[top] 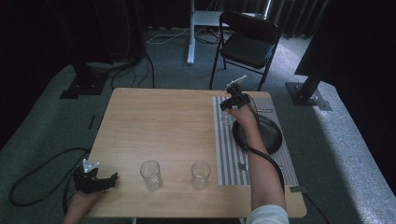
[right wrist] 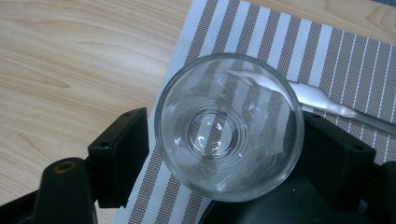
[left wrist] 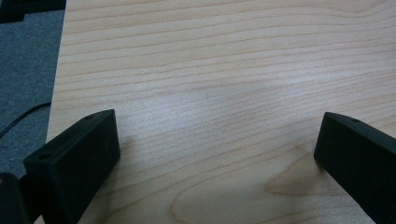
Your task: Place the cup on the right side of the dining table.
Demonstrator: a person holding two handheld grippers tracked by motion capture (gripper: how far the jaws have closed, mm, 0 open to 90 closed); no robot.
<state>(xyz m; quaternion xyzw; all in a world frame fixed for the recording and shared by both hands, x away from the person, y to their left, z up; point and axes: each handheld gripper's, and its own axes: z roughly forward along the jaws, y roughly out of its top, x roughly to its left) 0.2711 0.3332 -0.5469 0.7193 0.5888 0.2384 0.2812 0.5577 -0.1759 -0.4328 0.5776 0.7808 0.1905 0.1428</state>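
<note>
On the mat point(top: 256, 140) at 2 o'clock, right tongs point(right wrist: 224, 140) hug a glass point(right wrist: 227, 126); left tongs point(left wrist: 219, 154) open w/ nothing.

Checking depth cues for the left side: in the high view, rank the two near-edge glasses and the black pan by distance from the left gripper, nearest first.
From the left gripper at the table's near left corner:
1. Left glass, near edge, just to its right.
2. Right glass, near edge, farther right, beside the striped mat.
3. Black pan, on the mat at the far right.
</note>
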